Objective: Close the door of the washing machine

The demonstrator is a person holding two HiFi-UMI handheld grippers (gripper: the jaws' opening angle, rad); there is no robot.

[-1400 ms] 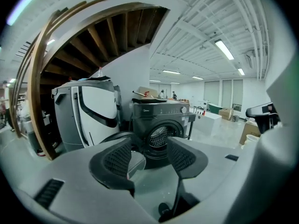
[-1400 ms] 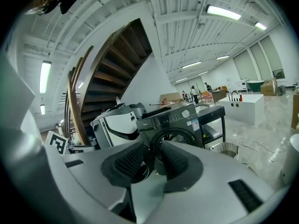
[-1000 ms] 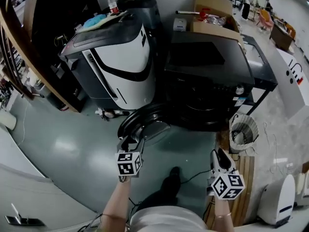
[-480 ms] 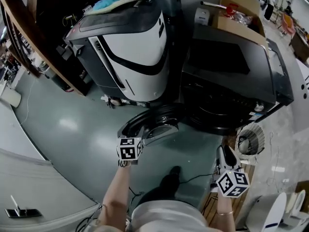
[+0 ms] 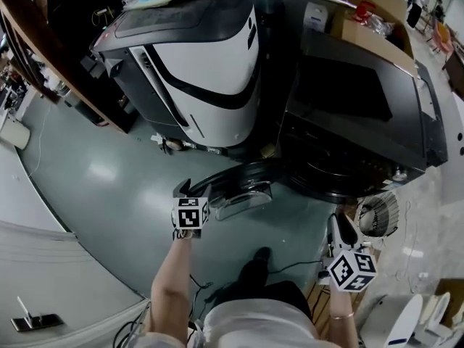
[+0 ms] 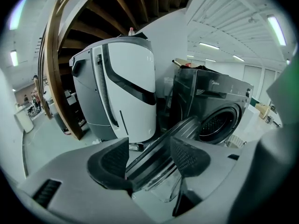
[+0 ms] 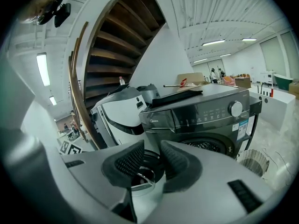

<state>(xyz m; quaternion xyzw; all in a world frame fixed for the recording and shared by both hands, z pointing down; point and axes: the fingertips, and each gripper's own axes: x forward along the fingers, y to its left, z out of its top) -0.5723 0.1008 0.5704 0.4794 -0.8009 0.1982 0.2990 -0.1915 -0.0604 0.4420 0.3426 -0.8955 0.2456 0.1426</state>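
The round dark washing-machine door with a clear glass bowl (image 5: 239, 181) stands swung wide open, out from the front of the black front-loading washing machine (image 5: 341, 114). Seen from above it is almost edge-on. Its span runs from the hinged end at the machine's front, on the right, out to a free edge at the near left. The glass bowl bulges toward the near side, toward the person.

The left gripper (image 6: 149, 148) is at that free edge. Its jaws stand wide apart and have just been opening. The door's rim shows in the gap between them, and neither pad presses on it. The right gripper (image 7: 151, 154) hangs well to the right, near the person. Its jaws are partly apart and hold nothing. The door and the drum opening show beyond them.

Just left of the washing machine stands a white and dark grey appliance with a curved black stripe (image 5: 206, 64). A round white slatted basket (image 5: 377, 212) sits on the grey-green floor (image 5: 94, 180) at the machine's near right corner. A brown cardboard box (image 5: 373, 17) lies on the far side of the machine.
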